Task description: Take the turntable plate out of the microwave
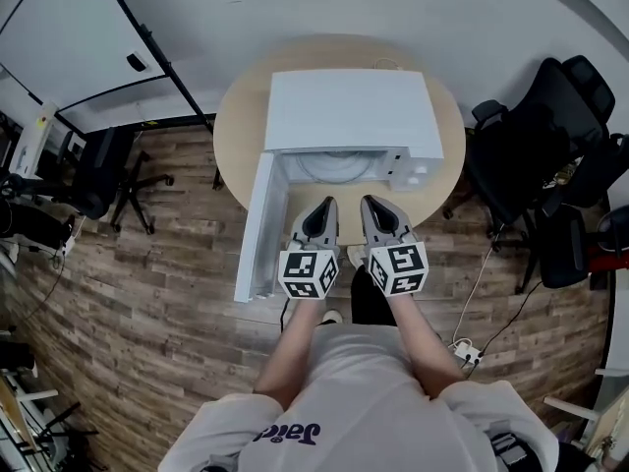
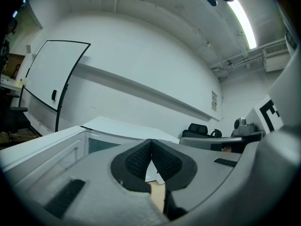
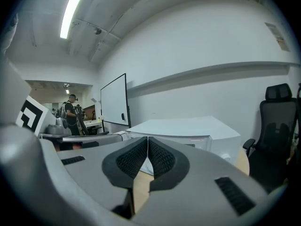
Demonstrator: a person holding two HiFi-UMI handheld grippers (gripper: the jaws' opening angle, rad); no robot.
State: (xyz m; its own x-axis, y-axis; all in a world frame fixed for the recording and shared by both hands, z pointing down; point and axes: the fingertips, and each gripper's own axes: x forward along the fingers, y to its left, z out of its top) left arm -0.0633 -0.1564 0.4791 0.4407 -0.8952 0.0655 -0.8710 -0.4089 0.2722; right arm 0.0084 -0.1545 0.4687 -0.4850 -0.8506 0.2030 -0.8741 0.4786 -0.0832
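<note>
Microwave point(image 1: 349, 111) on the round bench point(image 1: 236, 131), its door point(image 1: 257, 226) swung open at the left. The turntable plate point(image 1: 332, 168) is seen lying inside the cavity. Left tool point(image 1: 323, 206) and right tool point(image 1: 374, 205) are held side by side before the opening, each with jaws pressed together and nothing clamped.

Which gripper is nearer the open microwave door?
The left gripper: the microwave door stands open right beside it, while the right gripper is farther away.
</note>
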